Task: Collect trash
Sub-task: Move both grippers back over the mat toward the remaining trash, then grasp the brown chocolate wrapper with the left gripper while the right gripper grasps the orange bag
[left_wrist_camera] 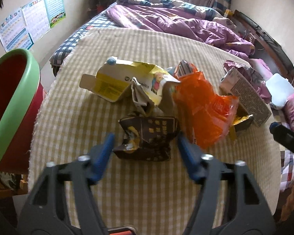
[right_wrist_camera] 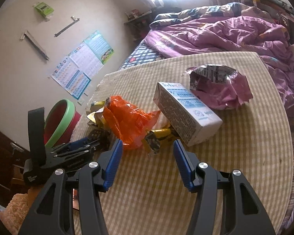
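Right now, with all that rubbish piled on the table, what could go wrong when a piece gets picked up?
1. The left gripper straddles the brown wrapper, which lies against the orange bag; closing may snag both.
2. The white carton leans on the pile, so pulling pieces out could tip it.
3. The bin sits beside the table's edge; a loose grip could drop trash short of it.
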### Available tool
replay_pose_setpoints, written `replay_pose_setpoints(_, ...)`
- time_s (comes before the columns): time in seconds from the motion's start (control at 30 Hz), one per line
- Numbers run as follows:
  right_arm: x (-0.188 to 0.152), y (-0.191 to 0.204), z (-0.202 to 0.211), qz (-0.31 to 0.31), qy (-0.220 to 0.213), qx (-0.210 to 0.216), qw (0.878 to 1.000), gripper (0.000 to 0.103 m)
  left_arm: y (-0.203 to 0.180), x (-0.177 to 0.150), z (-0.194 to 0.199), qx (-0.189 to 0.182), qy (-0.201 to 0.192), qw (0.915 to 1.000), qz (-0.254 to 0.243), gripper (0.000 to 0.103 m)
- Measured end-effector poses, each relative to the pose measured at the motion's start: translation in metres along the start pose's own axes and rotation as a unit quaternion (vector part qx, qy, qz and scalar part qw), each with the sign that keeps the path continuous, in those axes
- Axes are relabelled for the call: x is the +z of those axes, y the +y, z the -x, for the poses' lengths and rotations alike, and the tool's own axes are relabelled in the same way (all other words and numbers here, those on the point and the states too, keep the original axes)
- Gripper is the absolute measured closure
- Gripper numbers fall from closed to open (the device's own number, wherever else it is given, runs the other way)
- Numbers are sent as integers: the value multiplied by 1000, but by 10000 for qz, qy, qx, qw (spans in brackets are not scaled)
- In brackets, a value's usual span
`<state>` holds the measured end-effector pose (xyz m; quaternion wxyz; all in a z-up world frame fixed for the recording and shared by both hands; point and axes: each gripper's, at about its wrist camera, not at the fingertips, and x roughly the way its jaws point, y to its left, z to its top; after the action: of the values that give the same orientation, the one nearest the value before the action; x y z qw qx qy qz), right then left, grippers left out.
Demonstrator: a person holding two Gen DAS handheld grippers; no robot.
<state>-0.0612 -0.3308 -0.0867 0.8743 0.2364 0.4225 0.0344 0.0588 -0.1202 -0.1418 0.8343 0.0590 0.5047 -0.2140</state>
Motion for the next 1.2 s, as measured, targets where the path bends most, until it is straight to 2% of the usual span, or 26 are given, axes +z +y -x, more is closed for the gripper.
replay_pose_setpoints(0.07,5,3,-2,126,-3,9,9999,50,0,-2,4,33,-49,10000,17,56)
replay_pose_setpoints(0.1,7,4,-3,188,-2,11,9998,50,-1,-2,5,64,-89,9999,9,66)
replay_pose_setpoints(0.13,11,7,-5,278,5,15,9996,50,-1,-3,9,61,-129,9999,14,68)
replay_pose_setpoints(0.23,21,16,-15,574,105,39,9983,50,3,-4,17,85,-192,9997,156,73)
replay_pose_setpoints(0.47,42,43,-54,1318,349,-49,9906,48,17,-18,39,113,-298,9983,495,73)
replay_pose_setpoints(0.5,44,48,-61,1418,388,-89,9891,48,17,-18,39,135,-286,9983,496,73)
replay_pose_setpoints(0.6,46,56,-80,1677,481,-194,9845,48,20,-20,37,253,-276,9978,554,56)
replay_pose_setpoints(0.77,40,61,-107,1828,742,-260,9800,48,21,-22,34,268,-225,9977,579,54)
replay_pose_setpoints(0.87,37,59,-118,1850,896,-289,9782,41,21,-23,28,252,-158,9978,587,50)
replay_pose_setpoints(1.0,37,59,-119,1792,890,-239,9795,40,18,-23,20,256,-88,9983,521,50)
replay_pose_setpoints(1.2,41,60,-119,1761,872,-248,9802,39,15,-22,17,244,-78,9986,462,42)
